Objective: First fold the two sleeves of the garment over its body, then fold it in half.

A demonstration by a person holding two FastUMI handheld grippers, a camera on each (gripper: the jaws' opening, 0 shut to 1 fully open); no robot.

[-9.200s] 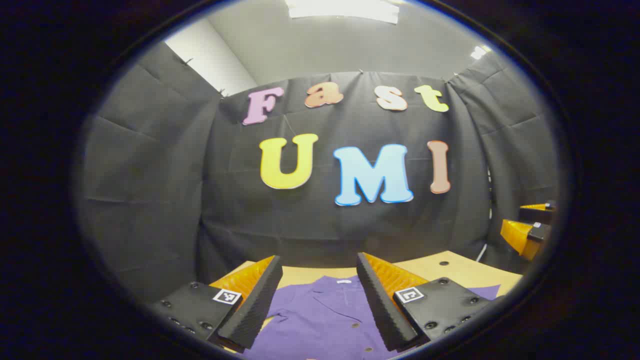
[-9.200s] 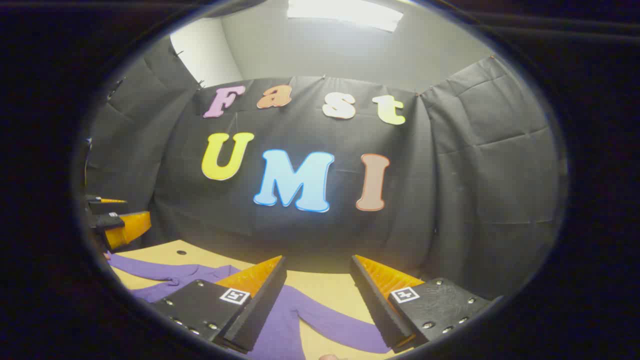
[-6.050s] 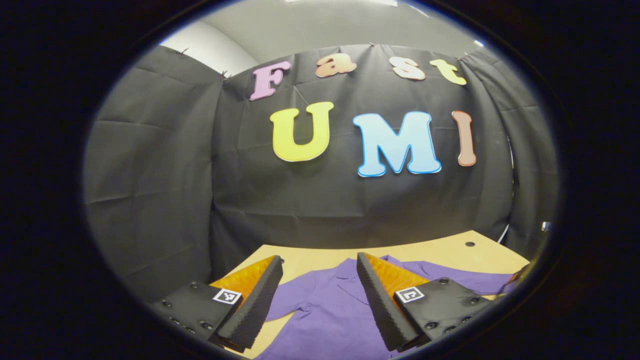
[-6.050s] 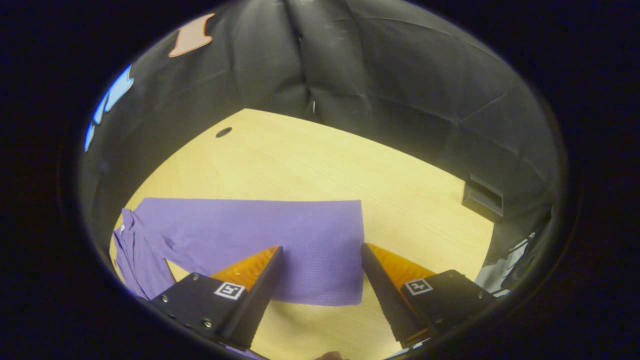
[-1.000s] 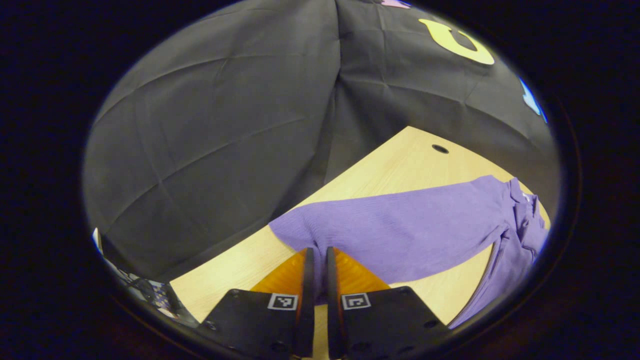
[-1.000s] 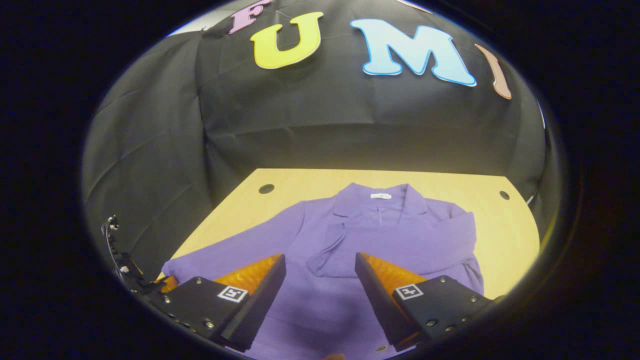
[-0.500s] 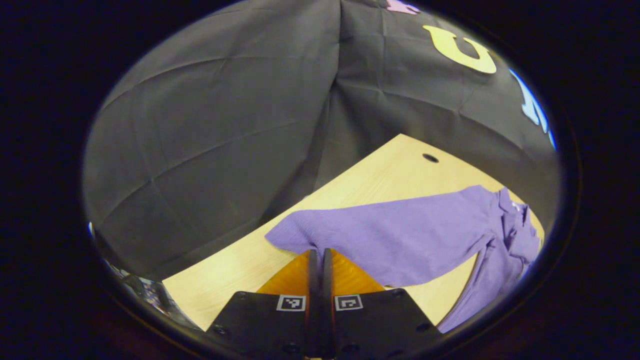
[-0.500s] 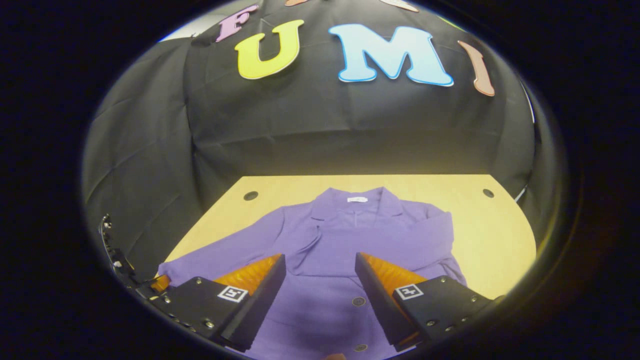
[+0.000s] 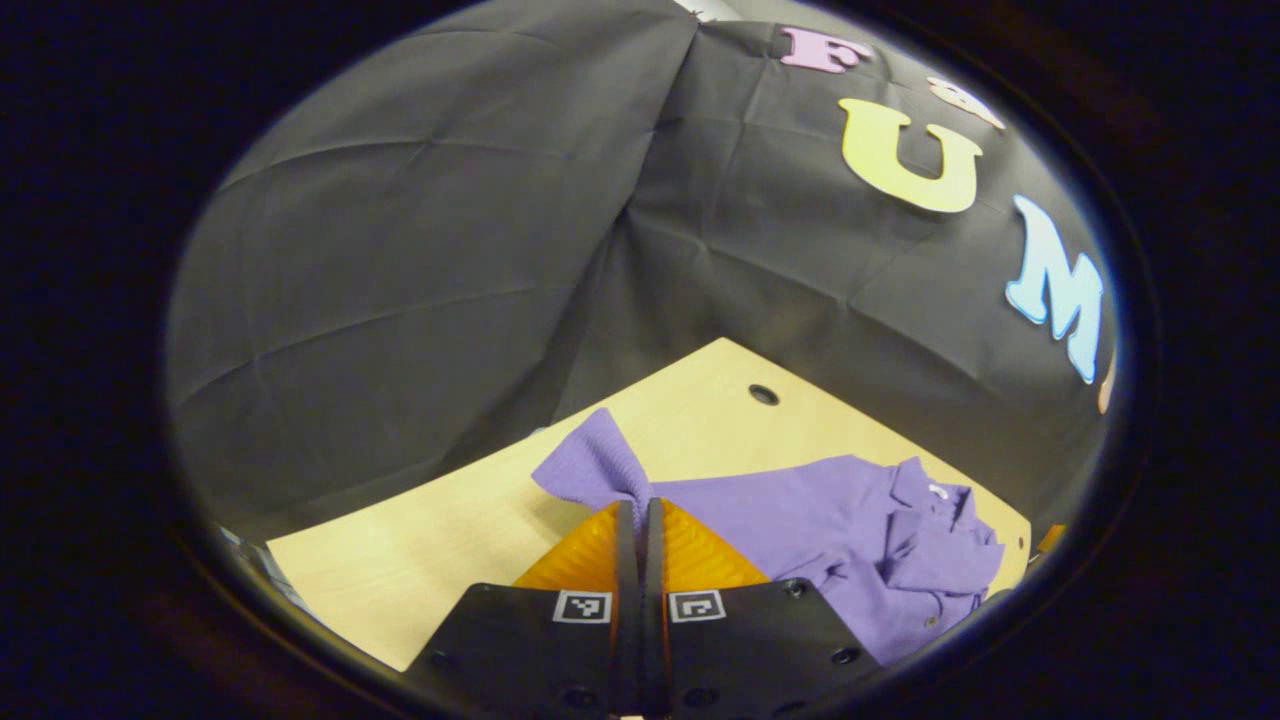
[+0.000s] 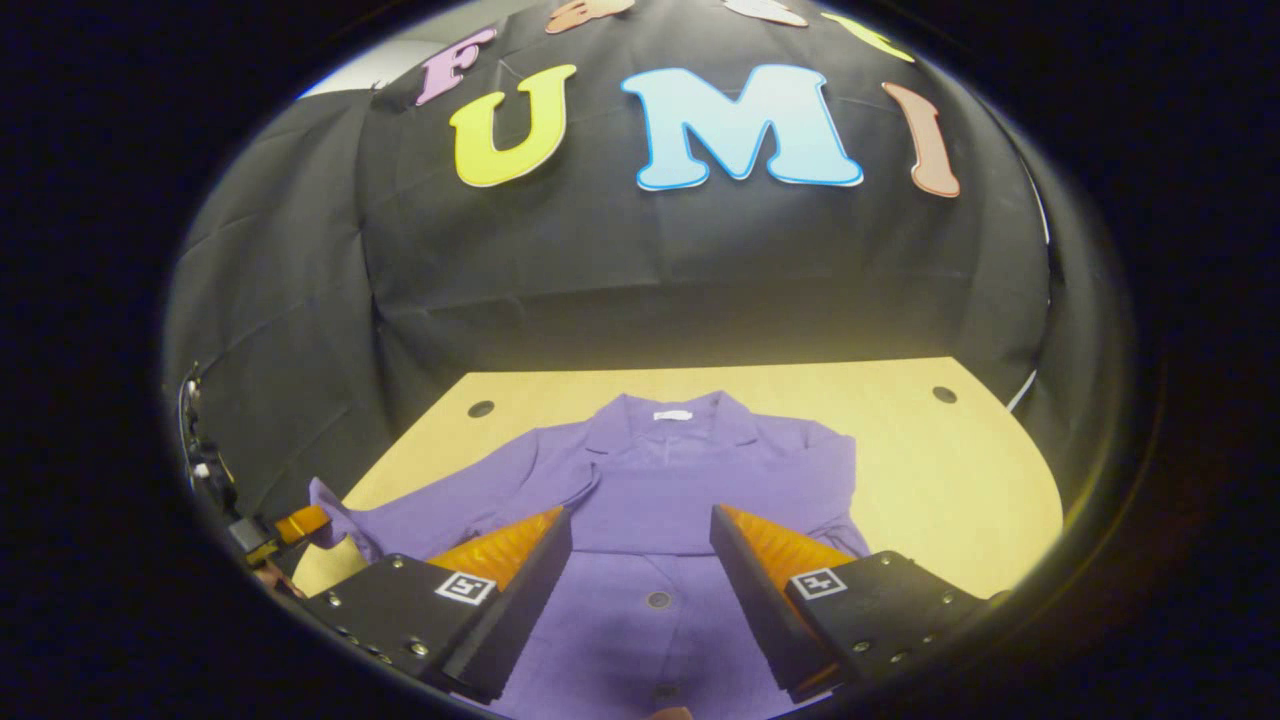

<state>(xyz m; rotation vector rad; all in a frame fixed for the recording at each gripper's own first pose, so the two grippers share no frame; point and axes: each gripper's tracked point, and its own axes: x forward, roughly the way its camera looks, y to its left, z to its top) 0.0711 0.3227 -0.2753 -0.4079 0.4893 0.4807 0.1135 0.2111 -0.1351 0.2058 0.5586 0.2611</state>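
Left gripper pinching a sleeve cuff off the bench, right gripper held wide above the garment.

In the left gripper view the left gripper has its fingers pressed together on the cuff end of the purple left sleeve, which stands up in a small peak above the fingertips, lifted off the wooden bench near its left edge. From there the sleeve runs across to the garment, whose collar lies toward the far edge of the bench. In the right gripper view the right gripper is spread wide with nothing between its fingers, hovering over the buttoned front of the garment. The other sleeve lies folded across the chest. The booth wall rises just behind the far edge.
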